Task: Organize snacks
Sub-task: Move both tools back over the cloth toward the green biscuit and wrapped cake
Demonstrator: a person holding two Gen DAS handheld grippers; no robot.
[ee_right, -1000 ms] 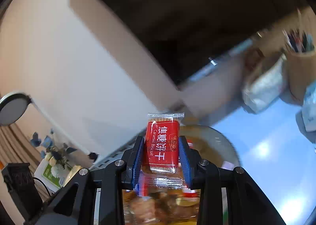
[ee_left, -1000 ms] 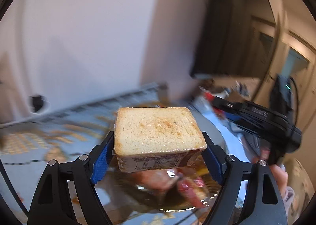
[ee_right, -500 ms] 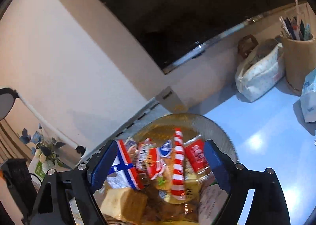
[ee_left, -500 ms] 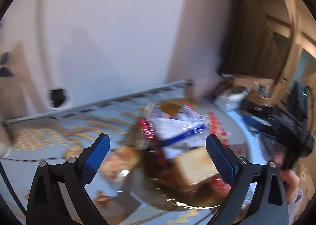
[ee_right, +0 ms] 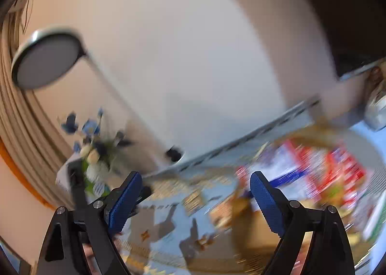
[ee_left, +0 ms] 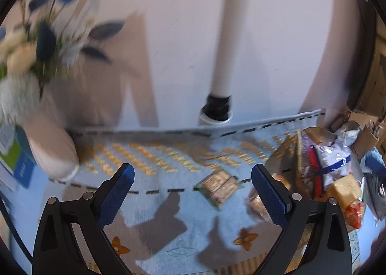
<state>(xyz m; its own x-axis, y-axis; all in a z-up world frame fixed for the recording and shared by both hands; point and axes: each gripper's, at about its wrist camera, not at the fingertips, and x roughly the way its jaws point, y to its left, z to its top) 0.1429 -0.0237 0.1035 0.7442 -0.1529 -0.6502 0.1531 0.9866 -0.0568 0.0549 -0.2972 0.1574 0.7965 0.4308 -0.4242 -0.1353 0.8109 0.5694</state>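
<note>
Blue-padded left tongs [ee_left: 191, 189] and right tongs [ee_right: 195, 196] gape wide and empty; both reaching for the lone biscuit packet [ee_left: 218, 187] on the tabletop could make them collide.

A woven cloth mat [ee_left: 154, 205] covers the desk. The snack packets [ee_left: 330, 166] are glossy plastic (crinkled). Blue fingers [ee_left: 267, 193] look rubbery, dimpled.

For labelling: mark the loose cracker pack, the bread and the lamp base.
cracker pack [ee_left: 218, 188], left wrist view, middle of wrapper
bread [ee_left: 346, 187], left wrist view, top face
lamp base [ee_left: 216, 115], left wrist view, white rim
</note>
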